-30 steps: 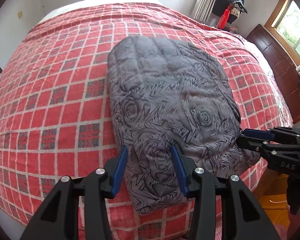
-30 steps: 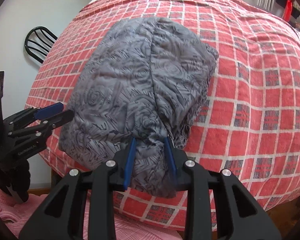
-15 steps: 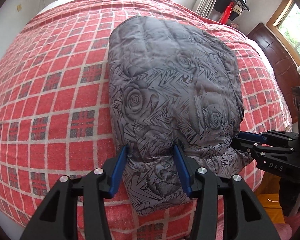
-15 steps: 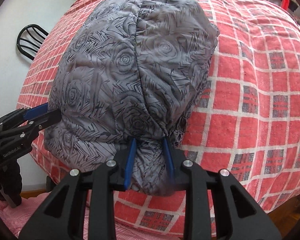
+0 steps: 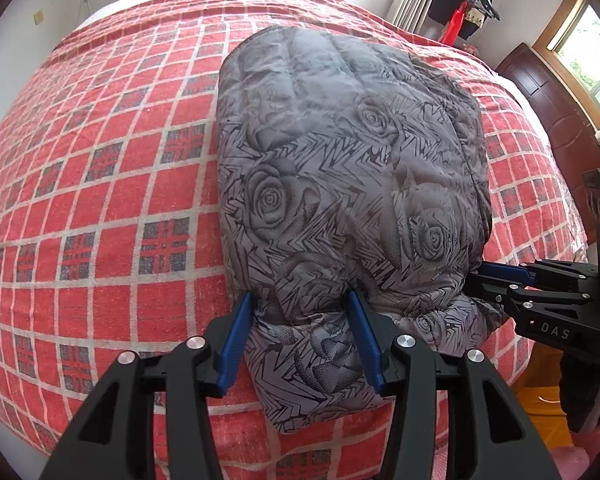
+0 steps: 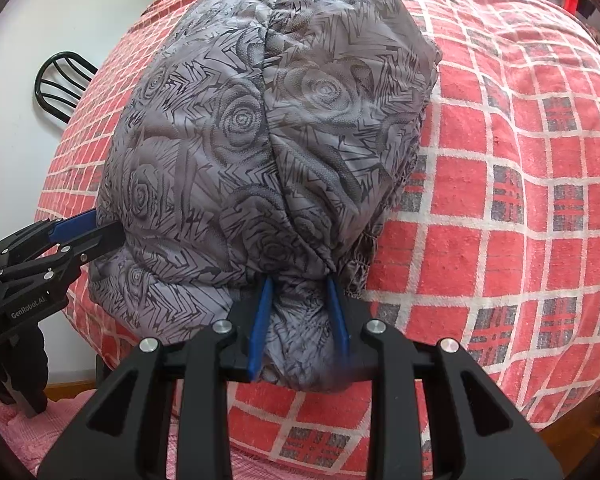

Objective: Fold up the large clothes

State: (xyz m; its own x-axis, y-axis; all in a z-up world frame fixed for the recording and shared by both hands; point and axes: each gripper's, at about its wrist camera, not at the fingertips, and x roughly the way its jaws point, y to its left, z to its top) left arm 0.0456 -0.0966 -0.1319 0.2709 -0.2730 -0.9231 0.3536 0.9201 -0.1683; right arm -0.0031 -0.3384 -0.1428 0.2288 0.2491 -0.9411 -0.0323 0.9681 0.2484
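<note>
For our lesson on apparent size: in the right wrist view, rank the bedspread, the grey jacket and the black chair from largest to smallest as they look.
1. Bedspread: fills most of the view.
2. Jacket: nearly as big, but nearer the camera, so this gap is unsure.
3. Chair: smallest, partly hidden, farther off.

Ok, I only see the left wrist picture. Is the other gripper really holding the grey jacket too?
Observer: Yes. In the right wrist view the right gripper has a bunch of the grey jacket squeezed between its blue fingers.
Operator: What's past the bed on the left?
Observer: A black chair stands by the white wall.
Operator: And the jacket's right side?
Observer: Its right edge looks layered and crinkly, lying on the red checked bedspread.
</note>
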